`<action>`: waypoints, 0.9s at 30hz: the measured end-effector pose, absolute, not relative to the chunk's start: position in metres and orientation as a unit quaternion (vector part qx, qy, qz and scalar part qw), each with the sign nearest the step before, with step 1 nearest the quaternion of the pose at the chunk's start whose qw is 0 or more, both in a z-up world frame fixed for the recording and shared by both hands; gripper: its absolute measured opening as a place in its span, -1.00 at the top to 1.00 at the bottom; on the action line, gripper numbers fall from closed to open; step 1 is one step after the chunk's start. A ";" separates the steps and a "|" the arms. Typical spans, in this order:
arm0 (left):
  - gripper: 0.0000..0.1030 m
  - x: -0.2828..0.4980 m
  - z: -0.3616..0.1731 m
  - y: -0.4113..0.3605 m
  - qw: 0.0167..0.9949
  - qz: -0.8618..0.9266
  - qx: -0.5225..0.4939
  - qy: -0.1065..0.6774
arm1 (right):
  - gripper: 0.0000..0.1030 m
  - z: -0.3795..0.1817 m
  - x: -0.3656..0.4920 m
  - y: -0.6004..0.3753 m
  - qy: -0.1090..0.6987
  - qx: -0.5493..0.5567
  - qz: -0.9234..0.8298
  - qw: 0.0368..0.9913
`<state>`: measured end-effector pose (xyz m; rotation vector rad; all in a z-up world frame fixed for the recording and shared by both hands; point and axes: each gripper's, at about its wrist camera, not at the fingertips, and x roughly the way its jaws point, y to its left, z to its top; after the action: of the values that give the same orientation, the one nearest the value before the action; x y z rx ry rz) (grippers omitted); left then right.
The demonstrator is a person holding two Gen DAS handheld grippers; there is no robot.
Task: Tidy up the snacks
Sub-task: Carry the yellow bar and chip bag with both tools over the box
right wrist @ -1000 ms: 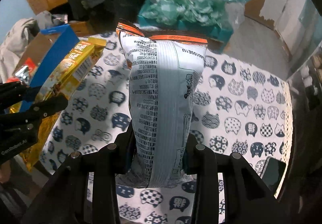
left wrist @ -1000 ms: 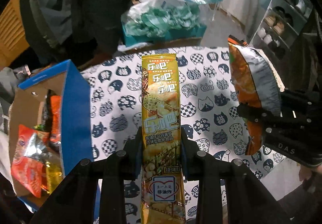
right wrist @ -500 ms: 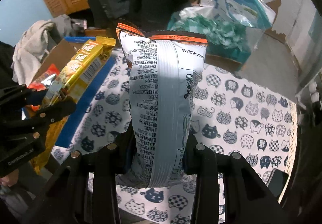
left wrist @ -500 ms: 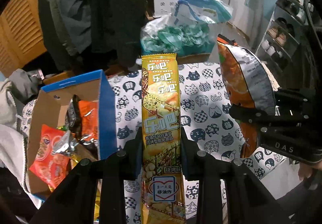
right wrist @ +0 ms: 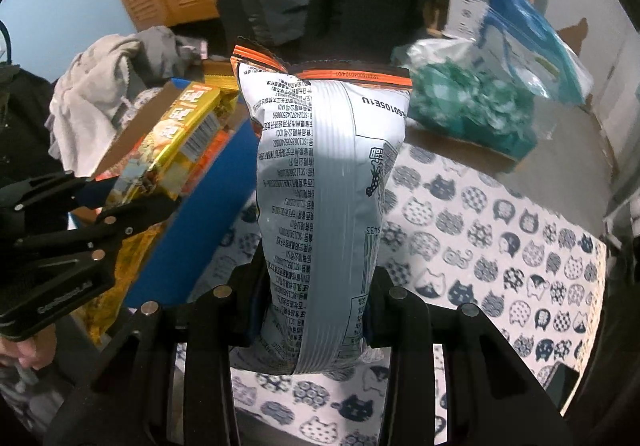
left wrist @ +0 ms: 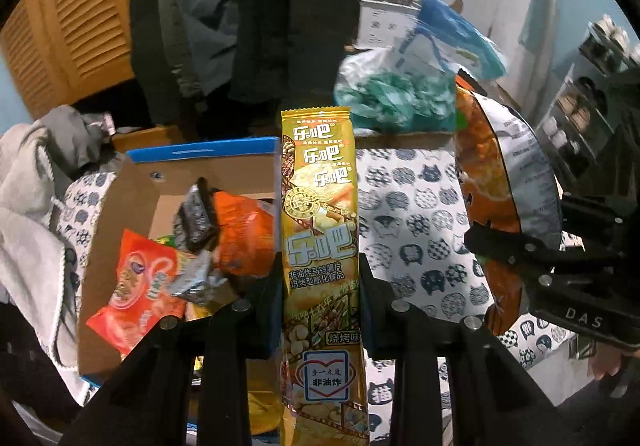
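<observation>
- Above the cat-print surface [left wrist: 412,213], the left gripper [left wrist: 320,278] is clamped tight on a long yellow crisp packet [left wrist: 320,205], held upright between its two fingers.
- Beside it, the right gripper [right wrist: 320,286] is closed on a puffy orange-and-silver chip bag [right wrist: 324,181], its printed back facing the camera.
- Over the past second both views have swung left: the blue-edged cardboard box [left wrist: 200,153], a second ago at the frame's edge, now sits directly behind the yellow packet.
- Inside the box lie a red snack pouch [left wrist: 136,290] and an orange packet [left wrist: 240,230], piled loosely together.
- The shift suggests both held snacks are headed into the box, the yellow packet likely first; neither has yet been released.
- A clear bag of green sweets [right wrist: 464,105] waits at the surface's far edge.
</observation>
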<state>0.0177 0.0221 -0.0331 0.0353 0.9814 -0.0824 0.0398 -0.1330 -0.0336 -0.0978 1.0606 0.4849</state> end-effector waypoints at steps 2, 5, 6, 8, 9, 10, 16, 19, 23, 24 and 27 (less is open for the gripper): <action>0.40 0.017 -0.030 0.033 0.883 -0.031 0.008 0.468 | 0.30 -0.030 0.041 -0.122 0.498 -0.051 0.235 0.833; 0.40 0.015 -0.026 0.050 0.888 -0.013 0.000 0.460 | 0.30 -0.029 0.044 -0.105 0.498 -0.055 0.247 0.829; 0.40 0.014 -0.025 0.055 0.889 -0.009 -0.001 0.457 | 0.30 -0.028 0.045 -0.097 0.499 -0.057 0.251 0.828; 0.40 0.012 -0.022 0.067 0.893 0.002 -0.006 0.451 | 0.30 -0.027 0.047 -0.087 0.499 -0.059 0.257 0.825; 0.40 0.012 -0.020 0.073 0.894 0.007 -0.008 0.448 | 0.30 -0.027 0.048 -0.080 0.499 -0.060 0.261 0.824; 0.40 0.011 -0.020 0.081 0.895 0.015 -0.009 0.446 | 0.30 -0.027 0.049 -0.073 0.500 -0.062 0.265 0.822; 0.40 0.005 -0.029 0.121 0.890 0.047 -0.038 0.451 | 0.30 -0.029 0.056 -0.033 0.506 -0.067 0.288 0.810; 0.40 0.001 -0.034 0.137 0.888 0.063 -0.045 0.453 | 0.30 -0.032 0.059 -0.013 0.510 -0.070 0.297 0.804; 0.40 -0.001 -0.038 0.155 0.884 0.080 -0.062 0.456 | 0.30 -0.038 0.064 0.012 0.516 -0.076 0.308 0.795; 0.40 -0.001 -0.039 0.159 0.883 0.082 -0.067 0.457 | 0.30 -0.040 0.065 0.019 0.518 -0.078 0.311 0.793; 0.40 0.002 -0.043 0.169 0.880 0.091 -0.078 0.460 | 0.30 -0.047 0.069 0.035 0.524 -0.082 0.319 0.786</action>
<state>0.0018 0.1686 -0.0435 -0.1624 0.9592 0.1901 0.0693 0.0351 -0.0468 -0.1770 1.1293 0.6871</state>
